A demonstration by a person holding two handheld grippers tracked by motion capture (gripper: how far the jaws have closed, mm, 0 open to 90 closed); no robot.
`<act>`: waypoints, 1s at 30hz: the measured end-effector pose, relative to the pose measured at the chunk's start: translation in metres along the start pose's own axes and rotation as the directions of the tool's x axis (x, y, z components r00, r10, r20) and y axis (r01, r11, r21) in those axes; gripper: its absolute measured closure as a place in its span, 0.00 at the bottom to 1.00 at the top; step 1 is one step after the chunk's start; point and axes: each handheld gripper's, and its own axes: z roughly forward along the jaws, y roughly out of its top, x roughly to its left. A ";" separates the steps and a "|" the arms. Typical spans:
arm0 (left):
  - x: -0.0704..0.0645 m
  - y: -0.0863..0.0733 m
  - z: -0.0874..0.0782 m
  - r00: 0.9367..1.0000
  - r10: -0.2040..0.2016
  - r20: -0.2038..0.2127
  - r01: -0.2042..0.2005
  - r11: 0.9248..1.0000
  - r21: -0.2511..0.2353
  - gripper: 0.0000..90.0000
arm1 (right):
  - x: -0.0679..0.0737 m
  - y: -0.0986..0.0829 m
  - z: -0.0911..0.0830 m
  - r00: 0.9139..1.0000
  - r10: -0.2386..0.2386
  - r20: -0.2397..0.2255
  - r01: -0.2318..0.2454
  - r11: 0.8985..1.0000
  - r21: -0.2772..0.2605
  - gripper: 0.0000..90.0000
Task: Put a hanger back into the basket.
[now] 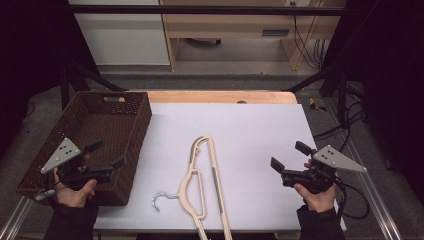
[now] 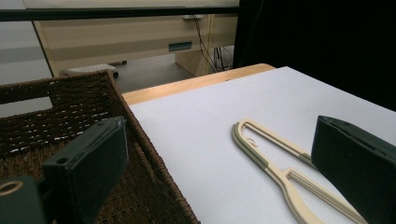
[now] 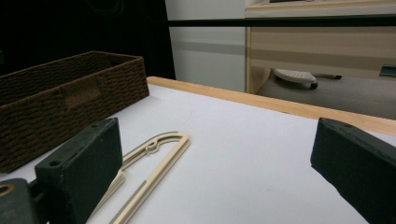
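The left gripper (image 1: pixel 106 154) hangs over the near right part of the brown woven basket (image 1: pixel 48 150), its jaws spread wide with nothing between them. The right gripper (image 1: pixel 290 156) is held above the right side of the white sheet (image 1: pixel 250 130), jaws likewise wide apart and empty, well apart from anything on the table.

Between the two lies a cream plastic hanger (image 1: pixel 207 185), flat on the sheet near the front edge. Its long axis runs roughly from the person's side away toward the far edge, leaning slightly left at the far end; the rounded loop end points away, and the near end runs off the bottom of the high view. Its metal hook (image 1: pixel 161 200) sticks out to the left at the near part, curling toward the basket.

The basket sits at the table's left, overhanging the sheet's left edge, its right wall just beside the hanger's side of the sheet. A strip of bare wooden tabletop (image 1: pixel 220 97) shows beyond the sheet.
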 end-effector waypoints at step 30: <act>-0.001 0.000 0.000 1.000 0.005 -0.016 -0.005 1.000 -0.008 0.04 | 0.129 -0.031 0.081 0.944 -0.114 -0.310 0.217 0.921 0.323 0.19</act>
